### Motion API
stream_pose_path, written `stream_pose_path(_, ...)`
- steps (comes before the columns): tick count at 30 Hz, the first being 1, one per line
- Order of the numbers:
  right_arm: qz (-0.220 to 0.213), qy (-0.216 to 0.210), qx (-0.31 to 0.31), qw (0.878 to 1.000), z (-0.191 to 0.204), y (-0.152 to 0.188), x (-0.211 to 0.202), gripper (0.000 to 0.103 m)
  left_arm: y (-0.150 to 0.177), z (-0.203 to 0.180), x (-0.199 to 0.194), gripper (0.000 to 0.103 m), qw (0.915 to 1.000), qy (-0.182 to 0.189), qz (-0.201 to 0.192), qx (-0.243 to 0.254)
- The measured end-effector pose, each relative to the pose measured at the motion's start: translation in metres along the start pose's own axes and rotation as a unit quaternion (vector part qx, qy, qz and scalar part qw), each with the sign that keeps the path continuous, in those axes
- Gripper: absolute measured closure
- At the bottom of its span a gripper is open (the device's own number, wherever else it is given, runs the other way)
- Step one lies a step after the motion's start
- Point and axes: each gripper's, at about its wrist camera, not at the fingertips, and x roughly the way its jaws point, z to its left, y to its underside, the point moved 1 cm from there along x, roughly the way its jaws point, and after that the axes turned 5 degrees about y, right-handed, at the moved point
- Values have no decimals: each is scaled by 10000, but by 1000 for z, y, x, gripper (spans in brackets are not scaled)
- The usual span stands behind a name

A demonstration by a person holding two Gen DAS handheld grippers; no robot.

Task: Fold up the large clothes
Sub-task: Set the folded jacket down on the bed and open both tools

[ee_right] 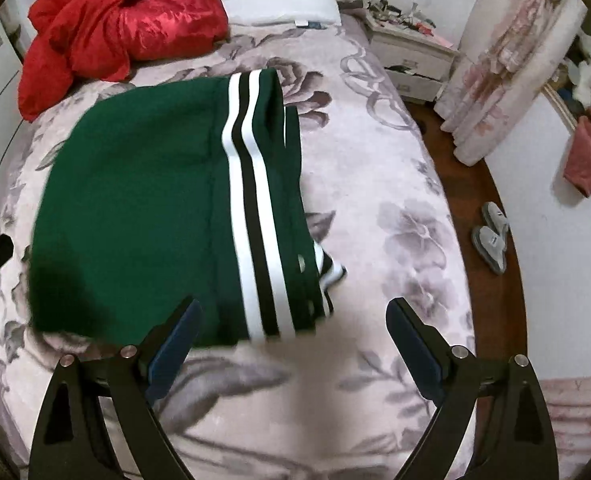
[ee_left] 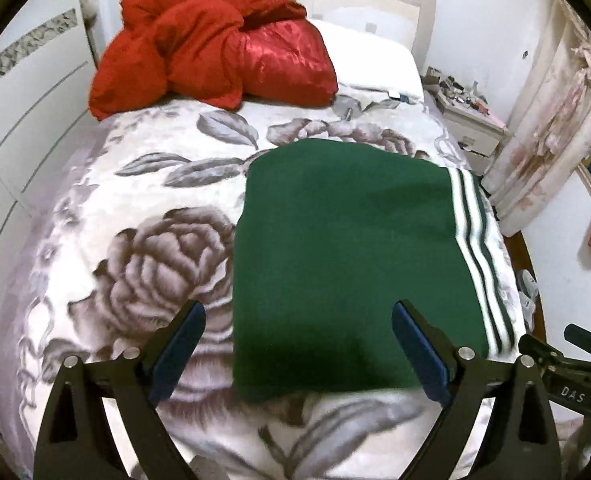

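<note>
A green garment (ee_left: 335,248) with white and dark stripes along its right edge lies folded into a rough rectangle on the floral bedspread (ee_left: 135,216). It also shows in the right wrist view (ee_right: 147,208), with its striped band (ee_right: 251,208) running front to back. My left gripper (ee_left: 298,320) is open and empty, held above the garment's near edge. My right gripper (ee_right: 293,316) is open and empty, above the garment's near right corner. Part of the right gripper shows at the lower right of the left wrist view (ee_left: 567,364).
A crumpled red quilt (ee_left: 199,40) and a white pillow (ee_left: 371,60) lie at the head of the bed. A cluttered nightstand (ee_right: 411,52) stands to the right. Slippers (ee_right: 491,236) lie on the wooden floor beside the bed. A curtain (ee_right: 507,56) hangs nearby.
</note>
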Motion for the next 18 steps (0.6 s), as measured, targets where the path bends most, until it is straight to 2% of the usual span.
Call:
stream_pose_path(5, -233, 101, 44, 9997, -10, 31, -61, 8, 22, -17, -56, 8, 9998, -32, -172, 66)
stream_pose_path(18, -984, 122, 131, 9950, -40, 134, -256, 8, 74, -48, -229, 8, 9971, -101, -737, 178)
